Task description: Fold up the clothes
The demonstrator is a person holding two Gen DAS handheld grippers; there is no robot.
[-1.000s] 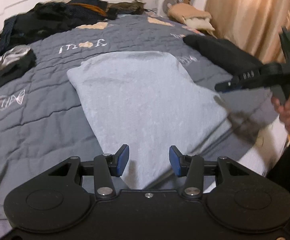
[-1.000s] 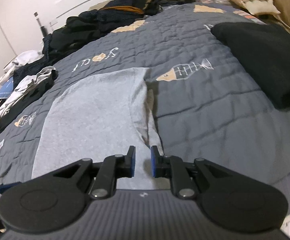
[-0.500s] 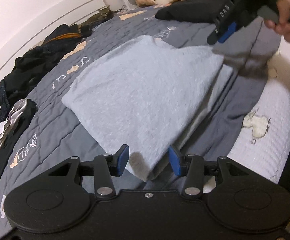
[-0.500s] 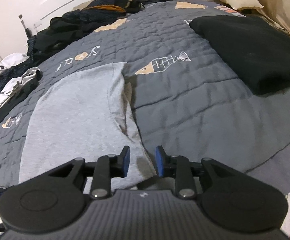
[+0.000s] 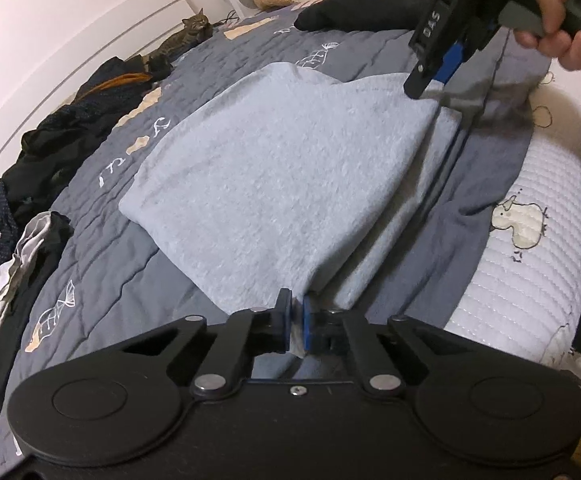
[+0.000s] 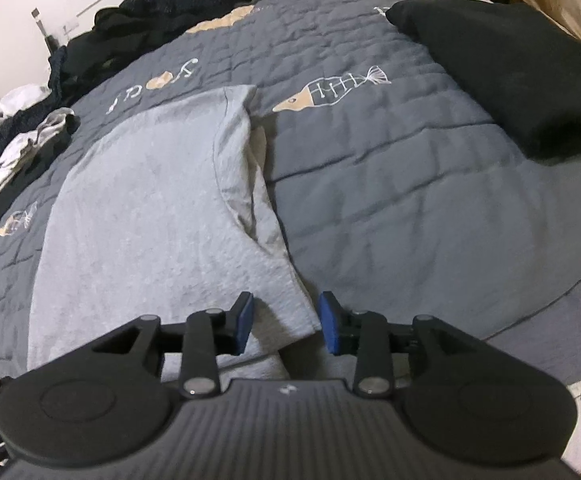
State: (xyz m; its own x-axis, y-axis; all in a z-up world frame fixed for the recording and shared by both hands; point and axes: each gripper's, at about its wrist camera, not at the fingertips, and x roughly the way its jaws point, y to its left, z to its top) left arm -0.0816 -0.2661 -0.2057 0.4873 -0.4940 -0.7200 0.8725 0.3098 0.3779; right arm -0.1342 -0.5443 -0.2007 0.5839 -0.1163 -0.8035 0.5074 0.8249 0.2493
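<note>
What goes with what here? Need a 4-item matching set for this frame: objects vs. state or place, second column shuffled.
Column 1:
1. left gripper
2. right gripper
3. black folded garment
4. tabby cat

Column 2:
A. open, poised over the near right corner of the light grey T-shirt
B. lying at the far edge of the bed, by the wall
C. shut on the T-shirt's near corner
D. resting on the grey quilt, far right

Pairs: 1-C, 2-A, 3-D, 4-B
</note>
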